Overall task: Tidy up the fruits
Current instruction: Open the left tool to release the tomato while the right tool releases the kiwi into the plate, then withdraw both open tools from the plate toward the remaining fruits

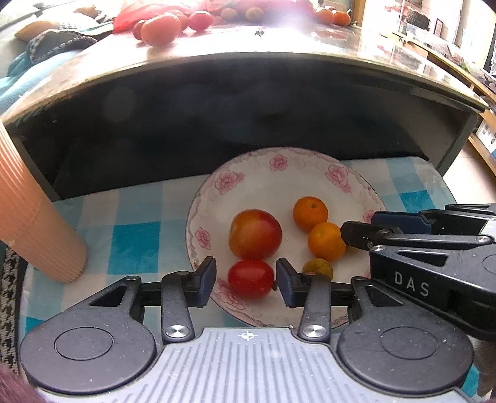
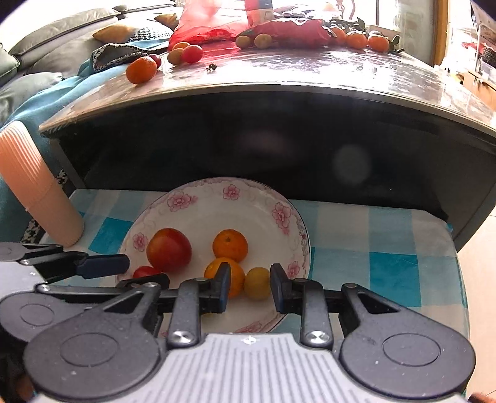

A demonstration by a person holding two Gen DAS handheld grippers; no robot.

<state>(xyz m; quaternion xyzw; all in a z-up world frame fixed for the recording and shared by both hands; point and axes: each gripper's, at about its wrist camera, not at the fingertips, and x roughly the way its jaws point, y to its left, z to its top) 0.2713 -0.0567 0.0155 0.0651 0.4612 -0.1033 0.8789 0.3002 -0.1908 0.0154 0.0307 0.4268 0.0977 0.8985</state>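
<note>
Both grippers hang over the flowered plate point(image 1: 313, 161), which lies on a blue checked cloth point(image 1: 133, 245) in front of the dark desk point(image 1: 217, 62). The left gripper point(image 1: 245, 280) has its jaws apart on both sides of a small red tomato point(image 1: 251, 279) at the near rim; a gap shows on each side, so I judge that it has set the tomato down or has not yet gripped it. The right gripper point(image 2: 250, 286) stands the same way about a small yellow fruit point(image 2: 257, 282), the jaws open, not pressing. A large red-orange fruit point(image 1: 254, 234) and two oranges point(image 1: 310, 214) also rest in the plate, gathered close together. More fruits point(image 2: 141, 69) lie loose far away on the desk top beside a red bag point(image 2: 198, 24), probably waiting to be collected. A stack of pink cups point(image 1: 31, 217) stands on the left.
</note>
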